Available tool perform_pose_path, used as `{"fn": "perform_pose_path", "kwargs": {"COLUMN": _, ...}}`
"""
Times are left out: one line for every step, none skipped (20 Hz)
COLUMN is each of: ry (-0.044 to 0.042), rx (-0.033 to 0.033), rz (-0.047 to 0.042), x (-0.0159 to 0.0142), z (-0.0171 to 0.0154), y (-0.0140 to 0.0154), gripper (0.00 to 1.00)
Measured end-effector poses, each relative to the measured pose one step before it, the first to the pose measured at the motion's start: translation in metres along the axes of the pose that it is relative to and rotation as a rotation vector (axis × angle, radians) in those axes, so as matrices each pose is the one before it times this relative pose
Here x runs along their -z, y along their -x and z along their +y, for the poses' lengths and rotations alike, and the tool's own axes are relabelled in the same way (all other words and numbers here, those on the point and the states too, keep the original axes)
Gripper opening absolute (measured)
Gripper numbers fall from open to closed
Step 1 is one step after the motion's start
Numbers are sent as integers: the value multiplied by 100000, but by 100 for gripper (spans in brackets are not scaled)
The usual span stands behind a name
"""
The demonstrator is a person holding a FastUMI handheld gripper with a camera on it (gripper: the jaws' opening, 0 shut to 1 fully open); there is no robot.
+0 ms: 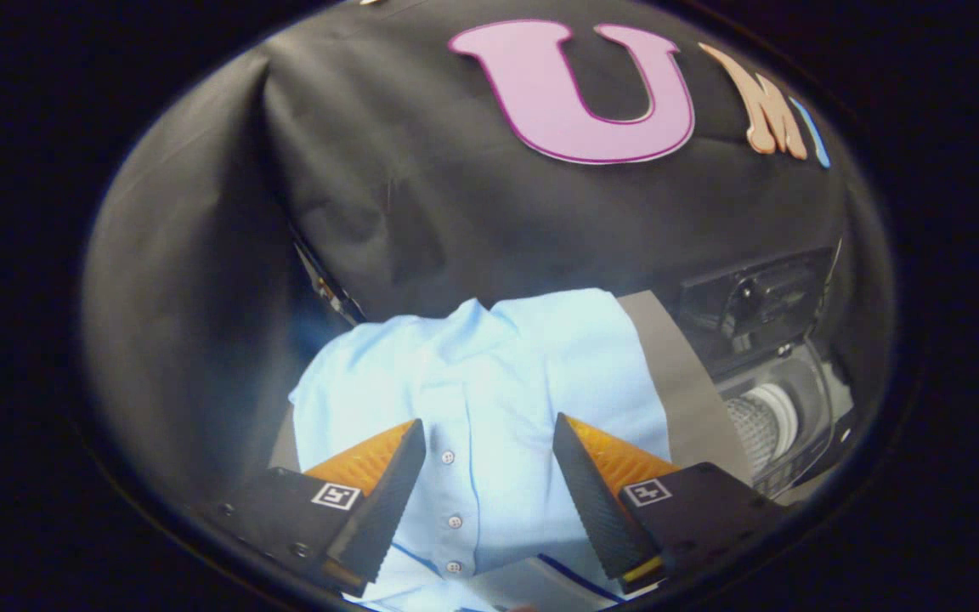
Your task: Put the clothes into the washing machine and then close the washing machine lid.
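Straight ahead in the gripper view lies one light-blue shirt spread on a grey surface, three buttons showing down its placket; the gripper hovers over it, jaws spread wide and holding nothing; one washing machine stands just beside the shirt, its lid raised, drum visible.

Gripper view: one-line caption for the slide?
Open claw poised over a light blue shirt, washing machine open beyond it.
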State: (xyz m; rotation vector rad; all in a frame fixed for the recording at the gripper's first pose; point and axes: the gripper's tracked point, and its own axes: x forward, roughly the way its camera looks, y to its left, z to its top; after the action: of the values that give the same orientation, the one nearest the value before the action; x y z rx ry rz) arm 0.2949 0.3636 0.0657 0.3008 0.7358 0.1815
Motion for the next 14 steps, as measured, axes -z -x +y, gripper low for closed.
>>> {"fn": "perform_pose_path", "kwargs": {"ry": -2033, "rx": -3168, "rz": 426, "x": -238, "z": 8, "y": 89, "gripper": 95}}
{"fn": "perform_pose_path", "kwargs": {"ry": -127, "rx": -1642, "rz": 1572, "x": 77, "z": -137, "y": -175, "gripper": 95}}
{"fn": "perform_pose_path", "kwargs": {"ry": 217, "rx": -161, "rz": 1207, "x": -183, "z": -272, "y": 483, "gripper": 95}}
{"fn": "perform_pose_path", "kwargs": {"ry": -145, "rx": -171, "rz": 1360, "x": 60, "z": 28, "y": -61, "gripper": 90}}
{"fn": "perform_pose_path", "kwargs": {"ry": -1203, "rx": -558, "rz": 1526, "x": 9, "z": 130, "y": 91, "gripper": 86}}
{"fn": "perform_pose_path", "kwargs": {"ry": -2184, "rx": 75, "rz": 661, "x": -64, "z": 30, "y": 69, "gripper": 86}}
{"fn": "perform_pose_path", "kwargs": {"ry": -377, "rx": 645, "rz": -1690, "x": -300, "z": 73, "y": -243, "gripper": 86}}
{"fn": "perform_pose_path", "kwargs": {"ry": 2638, "rx": 2999, "rz": -1473, "x": -142, "z": -392, "y": 67, "gripper": 86}}
{"fn": "perform_pose_path", "kwargs": {"ry": 5016, "rx": 3205, "rz": -642, "x": 155, "z": -165, "y": -109, "gripper": 87}}
{"fn": "perform_pose_path", "kwargs": {"ry": 6765, "rx": 2947, "rz": -222, "x": 361, "z": 165, "y": -79, "gripper": 88}}
{"fn": "perform_pose_path", "kwargs": {"ry": 7269, "rx": 2778, "rz": -205, "x": 255, "z": 248, "y": 1, "gripper": 88}}
{"fn": "perform_pose_path", "kwargs": {"ry": 6187, "rx": 1188, "rz": 193, "x": 295, "z": 537, "y": -20, "gripper": 92}}
{"fn": "perform_pose_path", "kwargs": {"ry": 4006, "rx": -1710, "rz": 401, "x": 310, "z": 1192, "y": 93, "gripper": 94}}
{"fn": "perform_pose_path", "kwargs": {"ry": 3527, "rx": 1003, "rz": -186, "x": 197, "z": 383, "y": -620, "gripper": 96}}
